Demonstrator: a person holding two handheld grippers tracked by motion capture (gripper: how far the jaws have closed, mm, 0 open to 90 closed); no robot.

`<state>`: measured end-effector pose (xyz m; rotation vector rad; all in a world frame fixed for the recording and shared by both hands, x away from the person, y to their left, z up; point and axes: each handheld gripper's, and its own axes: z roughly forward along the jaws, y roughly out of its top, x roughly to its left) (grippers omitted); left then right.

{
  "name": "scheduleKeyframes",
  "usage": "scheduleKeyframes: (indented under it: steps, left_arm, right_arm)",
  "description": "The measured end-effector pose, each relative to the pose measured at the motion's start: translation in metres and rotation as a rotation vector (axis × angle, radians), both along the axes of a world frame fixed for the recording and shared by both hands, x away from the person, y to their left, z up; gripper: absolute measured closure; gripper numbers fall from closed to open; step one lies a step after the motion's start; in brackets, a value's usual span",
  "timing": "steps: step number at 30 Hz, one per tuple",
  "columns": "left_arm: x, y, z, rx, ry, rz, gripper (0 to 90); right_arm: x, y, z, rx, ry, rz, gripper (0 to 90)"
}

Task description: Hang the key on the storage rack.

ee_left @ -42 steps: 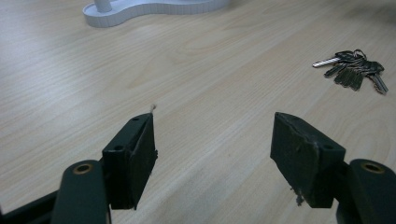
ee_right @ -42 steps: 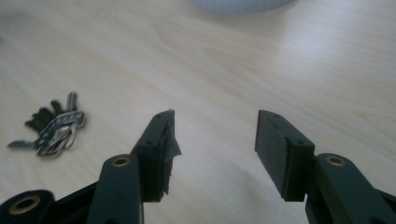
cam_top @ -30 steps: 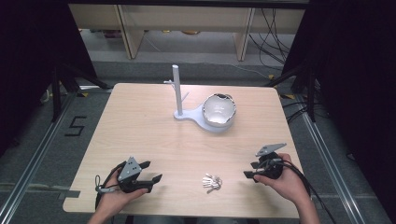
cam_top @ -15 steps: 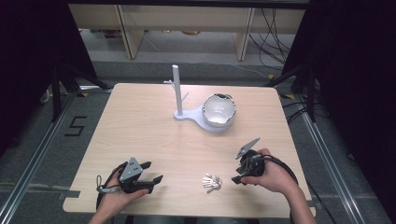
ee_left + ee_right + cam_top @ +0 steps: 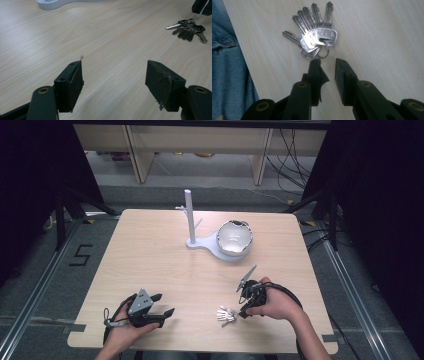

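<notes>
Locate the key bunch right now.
High view: key bunch lies flat near the table's front edge, right of centre, just ahead of the right hand-held gripper, not yet between its jaws.

The right gripper (image 5: pixel 328 62) points down at a pale wooden table (image 5: pixel 382 32), its two black jaws rising from the bottom edge with a narrow gap between them. They have just been closing, and nothing sits between the pads. Just beyond the tips lies a bunch of keys (image 5: pixel 317 35), silver, fanned out away from the claw like spread fingers, blades pointing off from it. The key ring (image 5: pixel 325 51) lies at the near end of the bunch, right ahead of the left jaw's tip, very close to it; whether it touches is unclear. Off to the claw's left, past the table's edge, is blue denim fabric (image 5: pixel 227 72).
</notes>
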<state>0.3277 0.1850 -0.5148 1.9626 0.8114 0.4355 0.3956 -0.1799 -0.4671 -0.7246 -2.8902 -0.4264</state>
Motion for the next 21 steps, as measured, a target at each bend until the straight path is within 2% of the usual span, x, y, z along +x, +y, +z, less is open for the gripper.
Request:
scheduleKeyframes:
  steps: [5,9,10,14,15,17,21]
  left_arm:
    - [0.0,0.0,-0.001,0.005,0.002,-0.004,29.4]
    - [0.0,0.0,-0.002,0.004,0.004,-0.003,29.4]
    - [0.0,0.0,-0.002,0.004,0.004,-0.003,29.4]
    - [0.0,-0.001,-0.002,0.008,0.007,-0.003,29.4]
    - [0.0,-0.001,-0.002,0.01,0.007,-0.007,29.4]
    - [0.0,-0.001,-0.002,0.01,0.006,-0.011,29.4]
    - [-0.001,-0.001,-0.002,0.009,0.008,-0.008,29.4]
  right_arm:
    - [0.005,0.006,-0.005,0.004,0.01,0.04,70.9]
    - [0.005,0.009,-0.007,-0.026,0.024,0.024,71.5]
    - [0.006,0.009,-0.009,-0.007,0.024,0.048,71.9]
    - [0.006,0.01,-0.009,-0.025,0.031,0.03,73.0]
    - [0.007,0.011,-0.01,-0.014,0.032,0.051,73.8]
    - [0.007,0.012,-0.01,-0.023,0.033,0.047,74.6]
    - [0.008,0.018,-0.01,-0.068,0.066,0.058,77.0]
